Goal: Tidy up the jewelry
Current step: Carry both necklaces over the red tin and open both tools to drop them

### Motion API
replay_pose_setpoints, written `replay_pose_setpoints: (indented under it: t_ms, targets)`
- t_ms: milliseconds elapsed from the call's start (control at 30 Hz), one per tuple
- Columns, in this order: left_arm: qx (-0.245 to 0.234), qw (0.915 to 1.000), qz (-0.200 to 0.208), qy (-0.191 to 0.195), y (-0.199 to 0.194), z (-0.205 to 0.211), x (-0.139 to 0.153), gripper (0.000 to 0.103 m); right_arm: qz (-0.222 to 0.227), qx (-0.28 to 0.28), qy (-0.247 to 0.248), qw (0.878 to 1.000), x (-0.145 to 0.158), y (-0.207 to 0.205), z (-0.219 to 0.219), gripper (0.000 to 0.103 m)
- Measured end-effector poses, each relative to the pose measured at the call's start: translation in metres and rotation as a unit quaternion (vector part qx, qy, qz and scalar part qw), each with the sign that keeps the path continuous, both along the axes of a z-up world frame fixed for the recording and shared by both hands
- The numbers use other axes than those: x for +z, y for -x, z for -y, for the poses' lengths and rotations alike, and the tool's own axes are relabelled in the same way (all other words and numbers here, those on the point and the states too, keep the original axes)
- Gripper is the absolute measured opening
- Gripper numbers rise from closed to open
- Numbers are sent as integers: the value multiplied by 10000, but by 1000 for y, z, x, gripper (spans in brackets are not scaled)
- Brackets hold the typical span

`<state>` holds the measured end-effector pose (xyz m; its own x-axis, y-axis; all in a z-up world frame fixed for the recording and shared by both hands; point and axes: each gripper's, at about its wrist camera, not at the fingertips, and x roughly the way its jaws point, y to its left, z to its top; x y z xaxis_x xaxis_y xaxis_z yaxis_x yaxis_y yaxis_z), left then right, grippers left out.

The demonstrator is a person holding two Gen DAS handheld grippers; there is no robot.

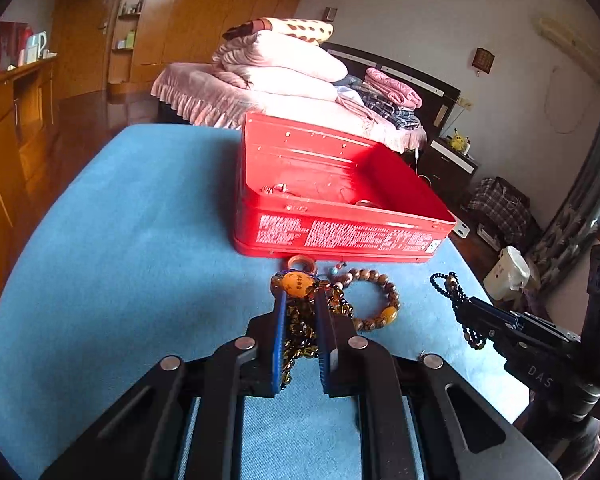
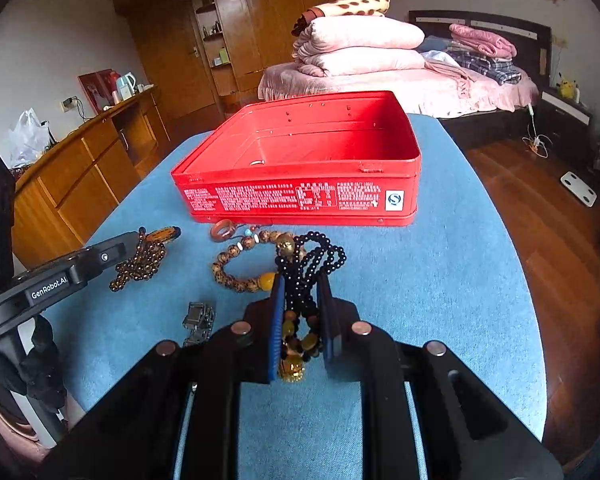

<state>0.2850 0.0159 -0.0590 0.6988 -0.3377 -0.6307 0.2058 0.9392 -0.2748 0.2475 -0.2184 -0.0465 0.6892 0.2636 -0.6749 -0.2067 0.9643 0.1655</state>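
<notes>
My left gripper (image 1: 300, 300) is shut on a bunched string of amber-brown beads (image 1: 296, 283) with a big orange bead on top, held just above the blue cloth. From the right wrist view, the left gripper (image 2: 132, 244) and its amber-brown beads (image 2: 140, 268) are at the left. My right gripper (image 2: 301, 286) is shut on a looped black bead necklace (image 2: 320, 256) with yellow beads hanging below. An open red tin (image 1: 340, 236) (image 2: 284, 196) stands just beyond both, with a small ring (image 2: 257, 163) inside.
A wooden bead bracelet (image 2: 236, 276) and a brown ring pendant (image 2: 223, 230) lie on the blue cloth (image 2: 440, 280) before the tin. A metal watch band (image 2: 198, 320) lies near my right gripper. A bed and wooden cabinets stand beyond the table.
</notes>
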Motion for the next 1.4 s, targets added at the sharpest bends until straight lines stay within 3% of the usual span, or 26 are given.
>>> replay_pose_setpoints:
  t_ms: [400, 600, 833, 1233, 1367, 1400]
  targets:
    - [-60, 9990, 432, 60, -37, 16, 46, 14, 368, 176, 59, 9992, 50, -45, -7, 15]
    - [-15, 9984, 563, -26, -74, 29, 62, 14, 314, 94, 33, 9995, 57, -82, -3, 15]
    - [29, 9992, 347, -185, -124, 44, 52, 14, 88, -2, 5, 10000, 49, -129, 1, 15]
    - [156, 9991, -118, -368, -177, 52, 19, 14, -332, -107, 104, 9993, 24, -187, -2, 15]
    - [125, 9989, -204, -412, -184, 51, 12, 15, -357, -142, 112, 9992, 20, -193, -1, 20]
    - [166, 9988, -170, -427, -184, 50, 11, 22, -350, -175, 126, 9992, 21, -194, 0, 24]
